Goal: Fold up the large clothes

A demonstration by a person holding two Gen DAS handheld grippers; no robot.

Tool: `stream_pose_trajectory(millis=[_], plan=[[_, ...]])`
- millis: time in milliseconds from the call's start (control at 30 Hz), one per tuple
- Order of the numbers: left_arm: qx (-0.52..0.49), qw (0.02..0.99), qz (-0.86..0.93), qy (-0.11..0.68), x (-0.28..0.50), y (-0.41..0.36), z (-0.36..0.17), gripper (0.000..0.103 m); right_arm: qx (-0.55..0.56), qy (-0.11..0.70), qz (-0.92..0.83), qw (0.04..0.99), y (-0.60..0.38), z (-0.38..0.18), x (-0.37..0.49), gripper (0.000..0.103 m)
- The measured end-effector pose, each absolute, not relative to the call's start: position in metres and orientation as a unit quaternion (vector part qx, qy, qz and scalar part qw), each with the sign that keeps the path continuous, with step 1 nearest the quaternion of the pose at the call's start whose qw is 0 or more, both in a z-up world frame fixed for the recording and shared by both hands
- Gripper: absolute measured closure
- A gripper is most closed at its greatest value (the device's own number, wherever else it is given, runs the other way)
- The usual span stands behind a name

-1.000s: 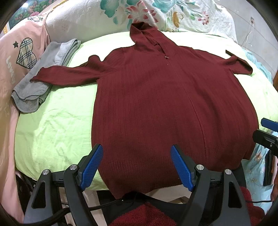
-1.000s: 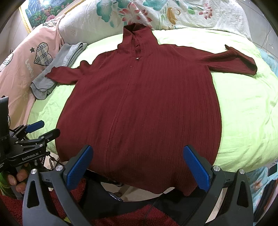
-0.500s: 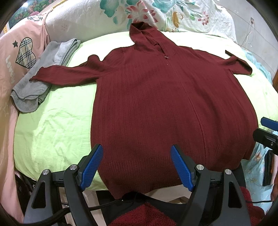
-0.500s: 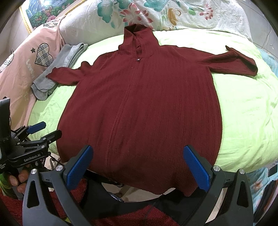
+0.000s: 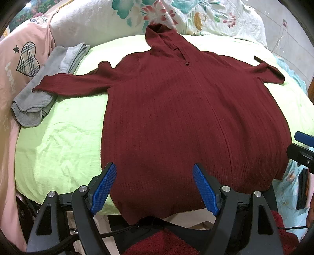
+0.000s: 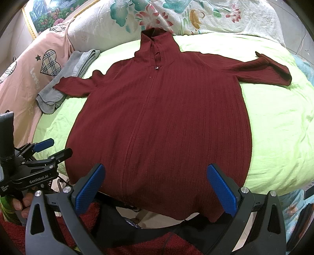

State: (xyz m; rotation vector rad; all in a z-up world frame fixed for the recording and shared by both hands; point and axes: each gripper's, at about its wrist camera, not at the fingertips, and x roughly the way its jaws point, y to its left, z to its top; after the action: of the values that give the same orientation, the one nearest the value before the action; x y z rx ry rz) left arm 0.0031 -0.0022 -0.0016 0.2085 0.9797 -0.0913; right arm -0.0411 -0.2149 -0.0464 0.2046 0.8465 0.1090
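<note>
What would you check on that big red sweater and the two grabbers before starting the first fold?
1. Maroon sweater lies flat, front up: ok.
2. Both sleeves spread out sideways: ok.
3. Left sleeve cuff overlaps the grey towel, may drag it: not ok.
4. Left gripper open, nothing held: ok.
5. Right gripper open, nothing held: ok.
6. Hem hangs over the bed edge; whether it lies even: cannot tell.

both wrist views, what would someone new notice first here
The dark red ribbed sweater stands out first: it lies spread flat across the lime green sheet, sleeves out to both sides and collar toward the floral pillow. Next come the blue pads of the left gripper and right gripper, both open at the near hem. A folded grey towel lies under the sleeve tip on the picture's left.
</note>
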Motion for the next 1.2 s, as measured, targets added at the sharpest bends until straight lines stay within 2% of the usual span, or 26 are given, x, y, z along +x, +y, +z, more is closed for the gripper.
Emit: stream_pose_trajectory(millis=[600,700,967,1100,1200], plan=[[0.099,0.870,-0.045,0.480,0.036,-0.001,-0.011,0.023,0.127,0.374,0.052,0.917,-0.244,-0.038,-0.022,0.001],[0.091,0.868,-0.046,0.487,0.048,-0.001,-0.012,0.023,0.139,0.360,0.045,0.921,-0.259,-0.033,-0.014,0.007],[0.100,0.860,-0.049,0.497,0.072,-0.009,-0.018,0.023,0.151,0.356,0.014,0.922,-0.302,-0.028,0.007,0.011],[0.102,0.858,-0.046,0.501,0.088,-0.010,-0.022,0.022,0.160,0.334,-0.019,0.929,-0.347,-0.017,0.026,0.026],[0.102,0.856,-0.044,0.504,0.098,-0.011,-0.024,0.022,0.159,0.321,-0.058,0.932,-0.393,-0.008,0.051,0.029]])
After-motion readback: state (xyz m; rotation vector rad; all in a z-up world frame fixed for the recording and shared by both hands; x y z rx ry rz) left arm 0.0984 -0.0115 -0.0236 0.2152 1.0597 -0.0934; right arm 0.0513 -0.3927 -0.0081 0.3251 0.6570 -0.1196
